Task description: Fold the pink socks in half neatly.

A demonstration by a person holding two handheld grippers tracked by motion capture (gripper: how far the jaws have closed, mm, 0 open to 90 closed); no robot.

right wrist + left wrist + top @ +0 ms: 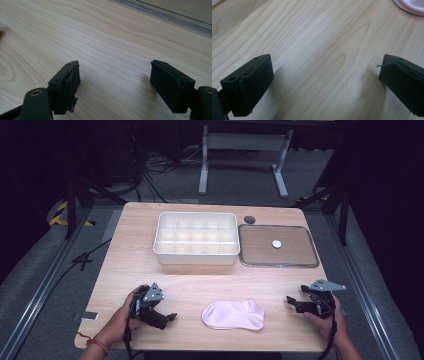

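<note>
A pale pink sock lies flat near the table's front edge, between my two hands. My left gripper rests low on the wood to the sock's left, jaws wide apart with bare table between them. The sock's edge peeks into the top right corner of the left gripper view. My right gripper sits to the sock's right, also open over bare wood. A white compartment box stands at the table's middle back.
A shallow metal-rimmed tray lies right of the box with a small white disc on it; its rim crosses the right gripper view. A dark round disc sits behind the tray. Cables and a stand lie on the floor beyond.
</note>
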